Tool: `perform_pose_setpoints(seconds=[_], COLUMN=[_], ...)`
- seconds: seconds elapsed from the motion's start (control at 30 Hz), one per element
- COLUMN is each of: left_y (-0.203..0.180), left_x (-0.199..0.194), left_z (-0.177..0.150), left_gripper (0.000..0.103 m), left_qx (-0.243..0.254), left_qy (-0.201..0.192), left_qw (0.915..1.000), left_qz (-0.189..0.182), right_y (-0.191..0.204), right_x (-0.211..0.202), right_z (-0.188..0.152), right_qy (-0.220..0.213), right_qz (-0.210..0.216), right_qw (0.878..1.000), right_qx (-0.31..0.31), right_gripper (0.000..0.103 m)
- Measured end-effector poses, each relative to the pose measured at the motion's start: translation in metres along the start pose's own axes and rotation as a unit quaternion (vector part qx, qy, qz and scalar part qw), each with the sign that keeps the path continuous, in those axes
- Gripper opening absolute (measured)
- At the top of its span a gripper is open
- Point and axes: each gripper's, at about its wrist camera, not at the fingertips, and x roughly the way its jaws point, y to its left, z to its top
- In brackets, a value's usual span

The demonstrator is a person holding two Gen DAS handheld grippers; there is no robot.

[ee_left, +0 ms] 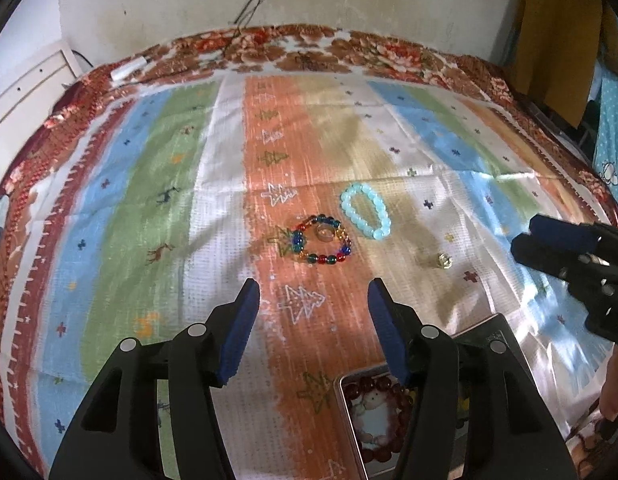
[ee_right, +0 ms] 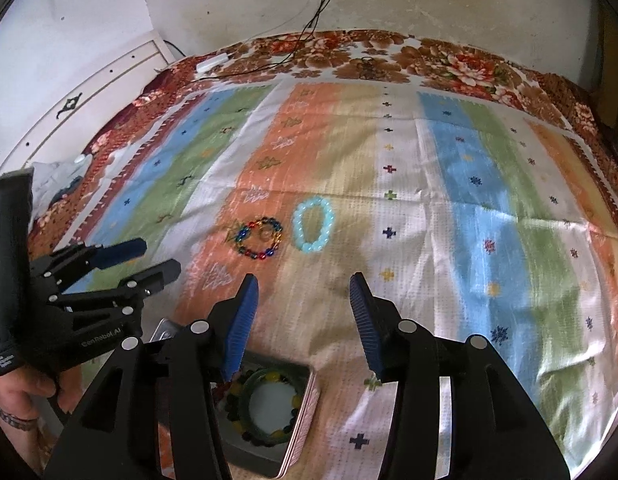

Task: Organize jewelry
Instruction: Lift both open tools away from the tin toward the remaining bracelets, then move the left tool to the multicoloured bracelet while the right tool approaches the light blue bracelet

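Observation:
A multicoloured bead bracelet [ee_left: 321, 241] lies on the striped cloth with a small clear ring [ee_left: 324, 233] inside it. A pale blue bead bracelet [ee_left: 365, 210] lies just right of it. A small gold ring [ee_left: 444, 261] lies further right. Both bracelets also show in the right wrist view: the multicoloured one [ee_right: 259, 239] and the pale blue one [ee_right: 313, 225]. My left gripper [ee_left: 313, 298] is open and empty, short of the multicoloured bracelet. My right gripper [ee_right: 304, 292] is open and empty above an open tin [ee_right: 301, 420] holding a green bangle [ee_right: 269, 400].
A second tin [ee_left: 349, 420] with a dark red bead bracelet [ee_left: 379, 392] lies under my left gripper. The right gripper shows at the right edge of the left wrist view [ee_left: 549, 240]. The left gripper shows at the left of the right wrist view [ee_right: 149, 260]. Cables run along the far wall [ee_right: 317, 12].

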Motion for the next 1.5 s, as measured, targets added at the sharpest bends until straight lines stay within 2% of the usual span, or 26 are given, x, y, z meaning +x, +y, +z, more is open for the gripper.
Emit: perform_pose_setpoints(seconds=[0.3, 0.87, 1.03, 1.17, 1.5], left_y=[0.006, 0.007, 0.013, 0.019, 0.024], left_x=[0.02, 0.042, 0.057, 0.068, 0.088], left_z=[0.01, 0.031, 0.037, 0.04, 0.043], left_gripper=[0.057, 0.057, 0.057, 0.057, 0.057], left_qx=[-0.008, -0.002, -0.01, -0.02, -0.024], left_qy=[0.022, 0.037, 0.052, 0.063, 0.086], left_qw=[0.9997, 0.9993, 0.9986, 0.9978, 0.996], left_qz=[0.003, -0.003, -0.005, -0.006, -0.007], right_y=[-0.006, -0.011, -0.011, -0.007, -0.01], right_x=[0.018, 0.052, 0.065, 0.075, 0.095], right_z=[0.01, 0.025, 0.03, 0.033, 0.04], right_qy=[0.009, 0.027, 0.036, 0.039, 0.057], right_qz=[-0.006, -0.017, -0.014, -0.03, -0.024], right_qw=[1.0, 0.999, 0.999, 0.999, 0.998], right_qx=[0.003, 0.003, 0.009, -0.006, 0.001], right_gripper=[0.049, 0.049, 0.049, 0.049, 0.049])
